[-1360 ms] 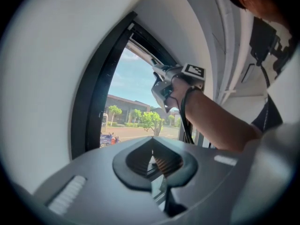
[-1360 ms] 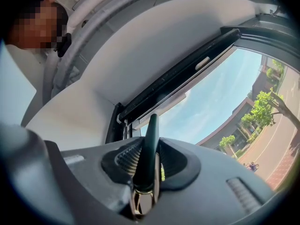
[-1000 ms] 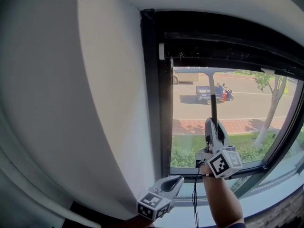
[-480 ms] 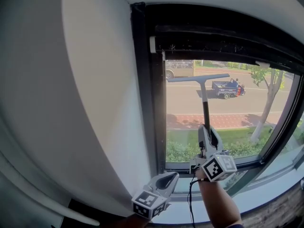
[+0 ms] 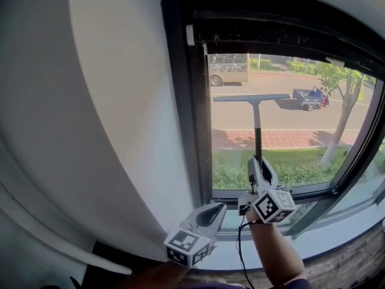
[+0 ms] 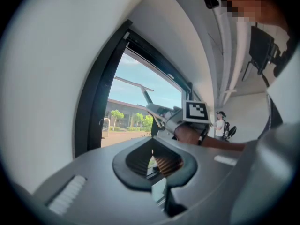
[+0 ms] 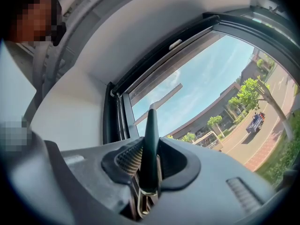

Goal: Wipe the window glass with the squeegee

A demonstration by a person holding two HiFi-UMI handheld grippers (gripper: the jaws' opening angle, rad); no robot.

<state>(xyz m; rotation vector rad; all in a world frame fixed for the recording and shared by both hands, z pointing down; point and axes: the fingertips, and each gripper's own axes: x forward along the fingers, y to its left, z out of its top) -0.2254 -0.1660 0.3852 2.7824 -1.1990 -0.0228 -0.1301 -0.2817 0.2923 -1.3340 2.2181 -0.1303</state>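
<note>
The squeegee's long blade [image 5: 251,97] lies flat across the left part of the window glass [image 5: 307,140], a little below the top frame. Its thin dark handle [image 5: 257,131] runs straight down into my right gripper [image 5: 259,166], which is shut on it. In the right gripper view the handle [image 7: 151,135] stands upright between the pads of the right gripper [image 7: 150,165], with the blade [image 7: 157,102] beyond. My left gripper [image 5: 212,211] hangs low by the sill, left of the right one, shut and holding nothing. The left gripper view shows the left gripper [image 6: 151,159], the blade [image 6: 133,84] and the right gripper [image 6: 159,112].
A black window frame [image 5: 180,101] borders the glass on the left, with a white wall [image 5: 102,113] beside it. A pale sill [image 5: 328,245] runs below. A cable [image 5: 240,245] dangles from the right gripper. A person with a backpack [image 6: 219,125] stands further back in the room.
The squeegee blade has come down the glass from the top frame, and the right gripper has lowered with it. The left gripper has stayed by the sill.
</note>
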